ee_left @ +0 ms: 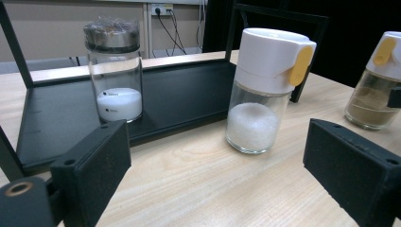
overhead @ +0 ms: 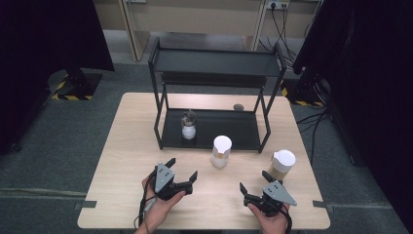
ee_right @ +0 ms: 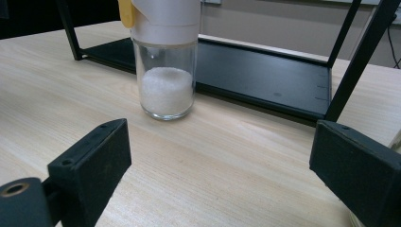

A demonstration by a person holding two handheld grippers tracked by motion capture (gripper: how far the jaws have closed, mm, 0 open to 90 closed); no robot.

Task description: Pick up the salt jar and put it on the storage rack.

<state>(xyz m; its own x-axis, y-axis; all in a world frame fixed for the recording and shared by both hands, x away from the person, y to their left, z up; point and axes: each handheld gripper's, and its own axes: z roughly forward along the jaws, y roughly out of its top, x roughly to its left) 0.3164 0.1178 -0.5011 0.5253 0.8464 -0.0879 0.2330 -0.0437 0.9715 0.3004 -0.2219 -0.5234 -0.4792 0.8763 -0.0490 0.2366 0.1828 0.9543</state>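
A pale wooden table (overhead: pixel 122 161) is standing on grey carpet, with dark curtains hanging at both sides and wall sockets showing behind. A black two-shelf rack (overhead: pixel 214 63) is sitting at the far half of the table.

- Salt shaker (overhead: pixel 220 151), white cap, yellow tab: standing upright just in front of the rack, between the two grippers and ahead of both.
- Left gripper (overhead: pixel 182 173): jaws standing wide, gripping nothing, pointing right and forward at the shaker; it is looking the nearer.
- Right gripper (overhead: pixel 253 181): jaws wide, gripping nothing.
- Brown-filled shaker (overhead: pixel 281 164): standing just beyond the right gripper.
- Steel-lidded jar (overhead: pixel 188 125): sitting on the lower shelf; its small dark markings are too blurred to read.
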